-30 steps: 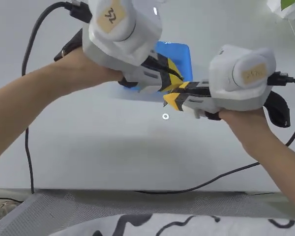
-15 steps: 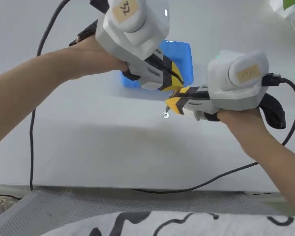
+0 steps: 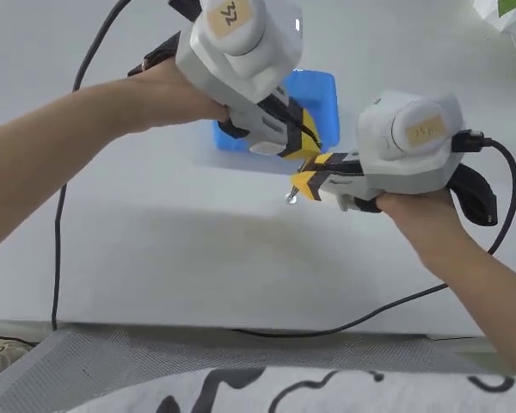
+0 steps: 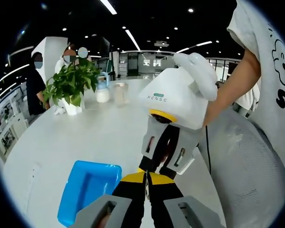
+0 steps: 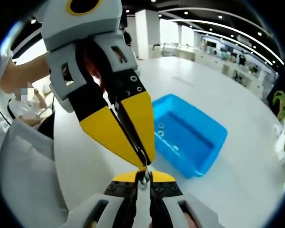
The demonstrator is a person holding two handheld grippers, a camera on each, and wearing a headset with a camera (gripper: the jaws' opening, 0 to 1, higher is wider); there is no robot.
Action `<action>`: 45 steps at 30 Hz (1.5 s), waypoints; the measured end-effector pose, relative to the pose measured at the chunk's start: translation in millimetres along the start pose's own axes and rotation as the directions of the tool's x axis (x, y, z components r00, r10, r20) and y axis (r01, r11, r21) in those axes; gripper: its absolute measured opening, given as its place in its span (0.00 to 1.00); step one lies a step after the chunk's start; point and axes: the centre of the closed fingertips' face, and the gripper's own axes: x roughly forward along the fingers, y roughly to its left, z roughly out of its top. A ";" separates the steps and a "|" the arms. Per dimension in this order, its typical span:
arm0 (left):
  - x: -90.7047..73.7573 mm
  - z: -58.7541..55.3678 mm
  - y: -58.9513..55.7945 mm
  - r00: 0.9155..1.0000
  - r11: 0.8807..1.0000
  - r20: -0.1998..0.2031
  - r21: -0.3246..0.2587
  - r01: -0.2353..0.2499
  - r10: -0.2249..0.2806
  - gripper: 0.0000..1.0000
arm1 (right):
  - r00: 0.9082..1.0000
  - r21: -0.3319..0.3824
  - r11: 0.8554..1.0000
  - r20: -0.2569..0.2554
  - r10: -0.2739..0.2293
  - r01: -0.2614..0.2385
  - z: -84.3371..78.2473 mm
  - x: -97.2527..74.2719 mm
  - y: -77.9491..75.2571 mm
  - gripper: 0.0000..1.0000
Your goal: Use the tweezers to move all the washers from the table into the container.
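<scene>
My left gripper point(image 3: 308, 153) reaches down from the upper left, shut on thin black tweezers point(image 5: 129, 127). The jaws of my right gripper point(image 3: 299, 184) come in from the right and meet the left gripper's tips; they are shut around the tweezers' lower end point(image 5: 142, 176). A small washer point(image 3: 291, 199) lies on the white table right at the tweezers' tip; whether it is pinched I cannot tell. The blue container point(image 3: 320, 96) stands just behind the grippers. It also appears in both gripper views point(image 4: 88, 187) point(image 5: 192, 137), with a few washers point(image 5: 159, 130) inside.
Black cables point(image 3: 387, 308) trail over the white table point(image 3: 155, 249) from both grippers. A potted plant point(image 4: 72, 85) and jars point(image 4: 119, 92) stand far back, near people. The table's front edge point(image 3: 241, 331) runs close to the person's body.
The left gripper has shifted right and closed in on the right gripper's tips. The tweezers' tip has come down from a small gap onto the washer.
</scene>
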 end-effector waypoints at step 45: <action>-15.8 20.6 -8.1 0.998 0.996 -0.014 0.064 -0.058 0.059 0.00 | 0.996 -0.019 0.997 0.051 -0.074 0.075 18.0 -15.2 3.6 0.03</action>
